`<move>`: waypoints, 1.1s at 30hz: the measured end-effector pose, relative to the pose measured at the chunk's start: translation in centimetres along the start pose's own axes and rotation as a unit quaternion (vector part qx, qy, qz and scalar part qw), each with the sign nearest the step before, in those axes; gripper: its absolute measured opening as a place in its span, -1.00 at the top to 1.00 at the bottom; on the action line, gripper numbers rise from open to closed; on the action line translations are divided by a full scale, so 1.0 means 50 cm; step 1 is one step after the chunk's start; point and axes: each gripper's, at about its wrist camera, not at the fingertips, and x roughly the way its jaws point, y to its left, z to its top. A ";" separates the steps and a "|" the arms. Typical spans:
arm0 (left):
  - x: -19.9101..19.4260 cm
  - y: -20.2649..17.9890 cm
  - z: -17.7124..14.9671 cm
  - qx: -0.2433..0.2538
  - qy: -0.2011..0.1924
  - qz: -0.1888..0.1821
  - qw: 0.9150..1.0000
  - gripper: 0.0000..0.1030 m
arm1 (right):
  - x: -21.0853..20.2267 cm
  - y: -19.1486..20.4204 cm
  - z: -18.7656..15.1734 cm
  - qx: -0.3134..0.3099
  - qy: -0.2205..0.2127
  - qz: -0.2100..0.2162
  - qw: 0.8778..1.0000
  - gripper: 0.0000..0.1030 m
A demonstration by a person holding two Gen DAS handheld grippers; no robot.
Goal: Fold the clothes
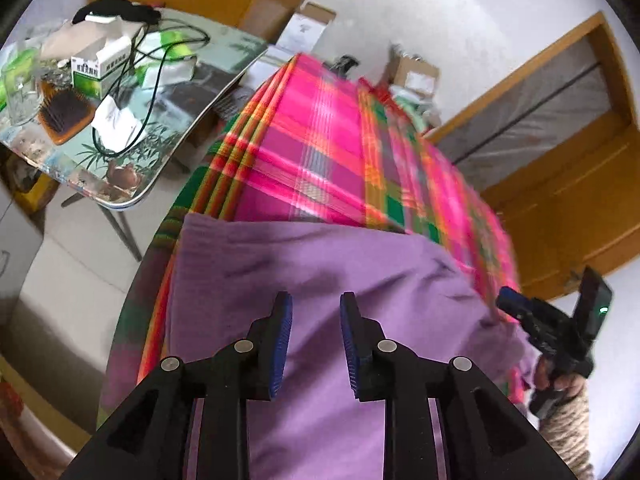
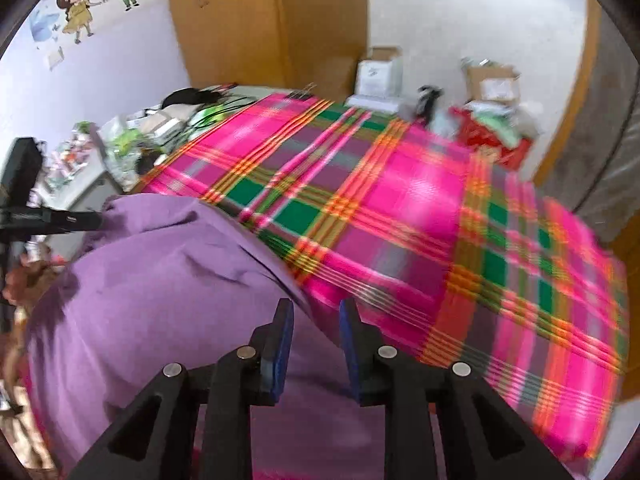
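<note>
While the plaid cloth in pink, green and orange covers the whole surface under me, my purple garment lies on its near end, spread flat with a few soft creases and one edge running slantwise across the checks. Off to one side stands a glass-topped side table, crowded with a green and white box, black cables, a hairbrush and crumpled white paper. Cardboard boxes sit on the floor by the far wall, near a wooden door. My left gripper hangs over the middle of the purple garment, its blue pads standing partly apart with only air between them. My right gripper hangs over the garment's slanted edge, its jaws likewise parted and gripping nothing. From the left camera I can see my right hand wrapped round that tool's handle, at the garment's right edge.
</note>
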 end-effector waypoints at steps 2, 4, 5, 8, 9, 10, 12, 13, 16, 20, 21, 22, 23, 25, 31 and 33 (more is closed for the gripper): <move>0.020 0.013 0.011 -0.014 0.003 0.016 1.000 0.51 | 0.025 0.003 0.013 -0.002 0.006 0.015 1.000 0.51; 0.033 0.028 0.022 -0.030 0.002 0.021 0.999 0.51 | 0.050 0.007 0.027 -0.007 0.012 0.029 0.999 0.51; 0.035 0.035 0.025 -0.037 -0.001 0.015 0.999 0.51 | 0.063 0.011 0.034 -0.012 0.016 0.034 0.999 0.51; 0.032 0.043 0.035 -0.042 -0.020 0.017 0.999 0.51 | 0.097 0.027 0.052 -0.032 0.026 0.039 0.998 0.51; 0.031 0.046 0.038 -0.044 -0.026 0.017 0.999 0.52 | 0.105 0.031 0.055 -0.036 0.028 0.039 0.998 0.51; 0.033 0.050 0.039 -0.048 -0.027 0.013 0.998 0.52 | 0.113 0.036 0.058 -0.042 0.031 0.040 0.998 0.51; 0.033 0.057 0.039 -0.055 -0.032 0.007 0.998 0.52 | 0.129 0.048 0.063 -0.057 0.038 0.039 0.997 0.51; 0.034 0.056 0.039 -0.053 -0.033 0.007 0.998 0.52 | 0.137 0.053 0.065 -0.064 0.041 0.035 0.997 0.51; 0.036 0.054 0.040 -0.048 -0.038 0.006 0.998 0.53 | 0.149 0.056 0.073 -0.068 0.045 0.034 0.996 0.51; 0.036 0.063 0.040 -0.054 -0.039 -0.004 0.998 0.56 | 0.157 0.067 0.084 -0.082 0.058 0.043 0.994 0.91; 0.035 0.066 0.039 -0.057 -0.039 -0.008 0.998 0.56 | 0.157 0.075 0.086 -0.089 0.057 0.036 0.994 0.91; 0.035 0.067 0.039 -0.057 -0.040 -0.009 0.998 0.58 | 0.155 0.084 0.088 -0.099 0.054 0.024 0.993 0.92; 0.036 0.068 0.039 -0.057 -0.040 -0.010 0.998 0.59 | 0.148 0.092 0.092 -0.110 0.042 0.009 0.993 0.93; 0.036 0.070 0.039 -0.055 -0.041 -0.011 0.998 0.61 | 0.114 0.097 0.109 -0.112 -0.006 -0.007 0.994 0.93; 0.036 0.073 0.040 -0.052 -0.044 -0.013 0.998 0.64 | 0.099 0.136 0.133 -0.150 -0.048 -0.057 0.986 0.93; 0.036 0.073 0.040 -0.052 -0.045 -0.013 0.998 0.64 | 0.115 0.125 0.128 -0.137 -0.032 -0.055 0.989 0.92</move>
